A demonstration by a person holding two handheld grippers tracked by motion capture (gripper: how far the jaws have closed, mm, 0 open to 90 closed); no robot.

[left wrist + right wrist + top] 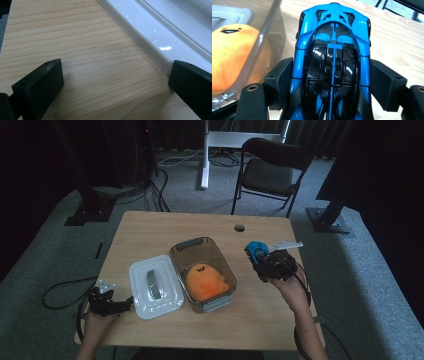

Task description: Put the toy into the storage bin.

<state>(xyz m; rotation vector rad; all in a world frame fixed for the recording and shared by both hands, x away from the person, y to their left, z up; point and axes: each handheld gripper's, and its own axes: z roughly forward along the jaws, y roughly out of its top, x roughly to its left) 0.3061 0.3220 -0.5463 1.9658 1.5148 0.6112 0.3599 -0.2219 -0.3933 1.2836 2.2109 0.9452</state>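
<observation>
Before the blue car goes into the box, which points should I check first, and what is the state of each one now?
1. Right claw is shut on the blue toy car, one jaw at each flank: ok.
2. Clear box is open, its white lid lying on the table beside it: ok.
3. Free room in the box: the orange plush fills the near half, the far half looks bare: ok.
4. Left claw is open, low over the table at the lid's edge, holding nothing: ok.
5. Whether the car fits in the bare half: cannot tell.
</observation>
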